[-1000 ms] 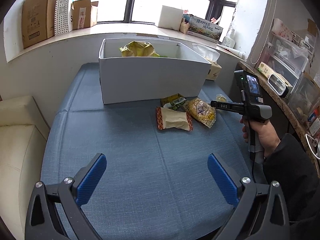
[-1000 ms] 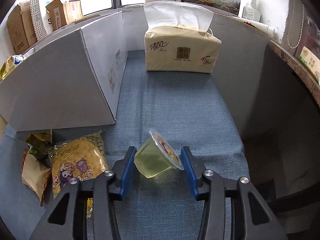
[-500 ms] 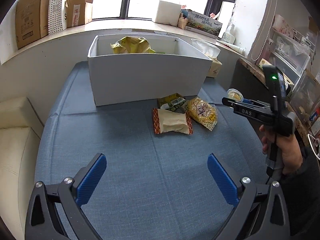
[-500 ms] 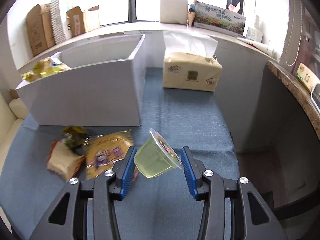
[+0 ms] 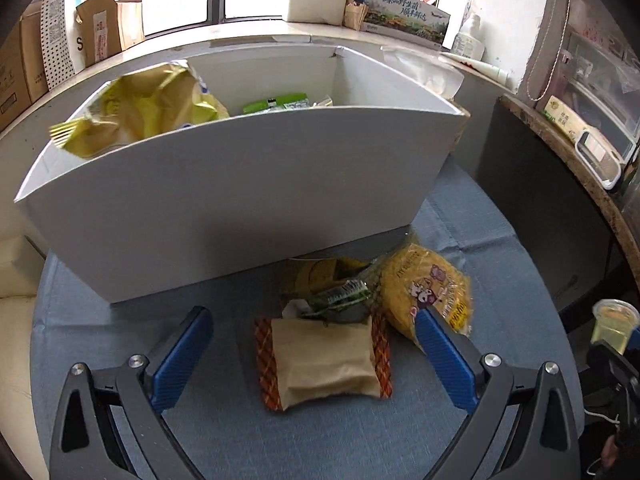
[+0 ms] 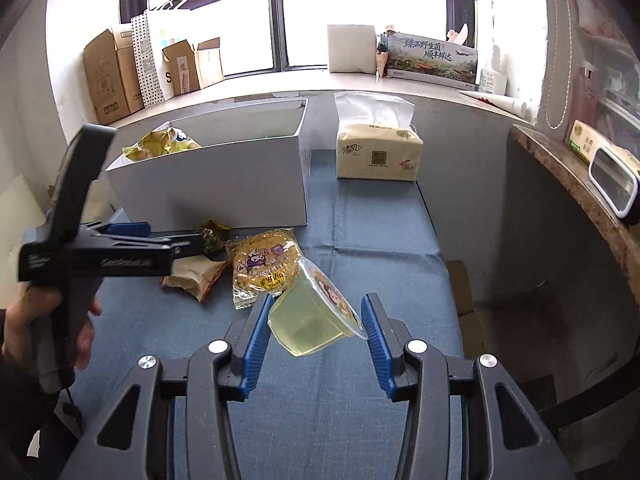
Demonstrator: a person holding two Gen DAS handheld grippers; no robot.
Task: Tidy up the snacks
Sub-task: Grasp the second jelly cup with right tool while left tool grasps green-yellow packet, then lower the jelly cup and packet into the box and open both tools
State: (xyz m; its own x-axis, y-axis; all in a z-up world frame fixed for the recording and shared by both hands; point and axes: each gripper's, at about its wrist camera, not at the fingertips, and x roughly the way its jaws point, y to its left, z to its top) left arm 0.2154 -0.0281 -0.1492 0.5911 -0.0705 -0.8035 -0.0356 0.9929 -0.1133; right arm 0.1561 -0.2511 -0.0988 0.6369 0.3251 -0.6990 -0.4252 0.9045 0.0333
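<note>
My left gripper (image 5: 314,346) is open, low over the blue tablecloth, with a brown packet with red checked ends (image 5: 324,360) lying between its fingers, untouched. Just beyond lie a small green packet (image 5: 336,292) and a yellow snack bag (image 5: 432,288), in front of the white box (image 5: 240,200). The box holds a yellow chip bag (image 5: 140,116) and a green pack (image 5: 276,102). My right gripper (image 6: 316,322) is shut on a tilted jelly cup (image 6: 308,320), held above the cloth to the right of the snack pile. The left gripper (image 6: 176,242) shows there too, over the brown packet (image 6: 196,276).
A tissue pack (image 6: 376,152) stands right of the white box (image 6: 224,184). Cardboard boxes (image 6: 116,72) and a printed carton (image 6: 432,60) line the windowsill. A brown counter (image 6: 580,200) runs along the right, past the table's edge. A white cushion (image 5: 16,344) lies at the left.
My left gripper has moved forward and down, from far back on the cloth to over the brown packet. My right gripper has risen with the jelly cup still held.
</note>
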